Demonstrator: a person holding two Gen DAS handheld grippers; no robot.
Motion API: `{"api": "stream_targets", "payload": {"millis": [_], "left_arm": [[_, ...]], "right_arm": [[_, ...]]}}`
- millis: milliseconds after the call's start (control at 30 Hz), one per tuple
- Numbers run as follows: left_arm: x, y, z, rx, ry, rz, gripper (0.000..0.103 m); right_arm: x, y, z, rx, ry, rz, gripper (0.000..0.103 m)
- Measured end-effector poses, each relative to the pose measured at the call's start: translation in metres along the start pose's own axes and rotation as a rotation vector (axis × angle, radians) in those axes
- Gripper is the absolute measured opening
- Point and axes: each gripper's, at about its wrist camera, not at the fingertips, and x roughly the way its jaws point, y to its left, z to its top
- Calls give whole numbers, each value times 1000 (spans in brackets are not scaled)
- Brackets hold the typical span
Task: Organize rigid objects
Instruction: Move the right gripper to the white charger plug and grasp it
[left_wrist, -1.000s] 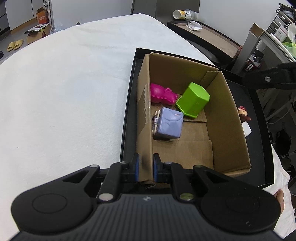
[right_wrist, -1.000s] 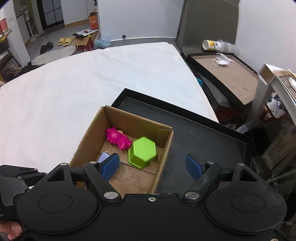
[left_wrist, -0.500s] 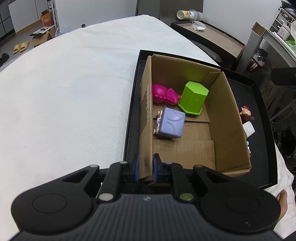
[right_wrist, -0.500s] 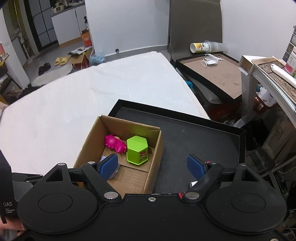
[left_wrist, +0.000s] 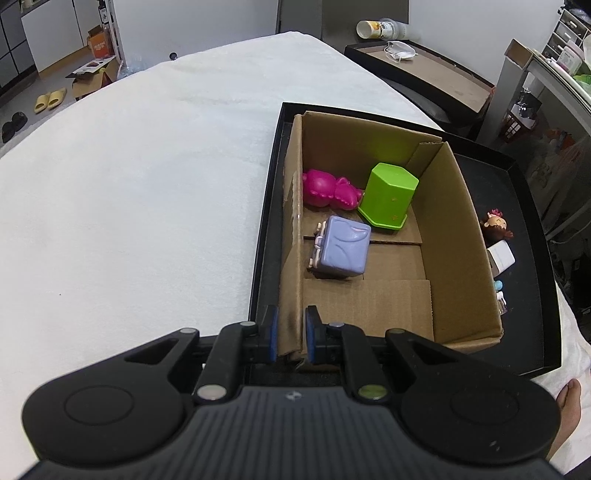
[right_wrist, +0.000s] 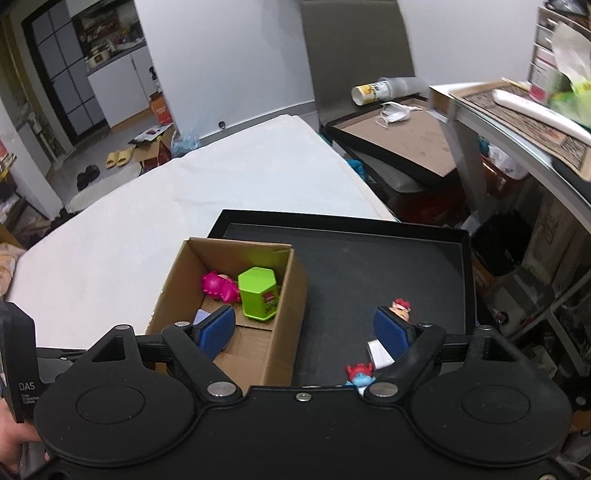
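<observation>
Blue figurine (right_wrist: 359, 376) half hidden, fingers (right_wrist: 391, 328) apart

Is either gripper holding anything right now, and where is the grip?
The left gripper pinches the cardboard box by its near left wall corner. The right gripper is open, holding nothing.

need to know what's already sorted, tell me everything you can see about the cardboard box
The cardboard box is plain brown corrugated card, open-topped, long and rectangular, its bottom flaps showing as seams. It sits upright inside a shallow black tray, against the tray's left side. Inside lie a magenta toy, a green hexagonal container and a lilac block toy, all in the far half. The left tool is shut on the box's near left wall at the corner.
</observation>
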Motion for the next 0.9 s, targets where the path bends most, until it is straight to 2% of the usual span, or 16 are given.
{"api": "stream_targets", "payload": {"millis": [300, 467, 767, 900], "left_arm": [[-1, -4, 1, 13, -7, 26, 13], [0, -4, 3, 3, -5, 32, 12], [2, -8, 5, 14, -3, 55, 12], [4, -9, 6, 16, 2, 59, 12]], "right_arm": [[-2, -33, -19, 72, -10, 19, 83], [10, -61, -29, 140, 4, 32, 83], [32, -91, -38, 183, 34, 46, 82], [52, -111, -46, 211, 76, 37, 82]]}}
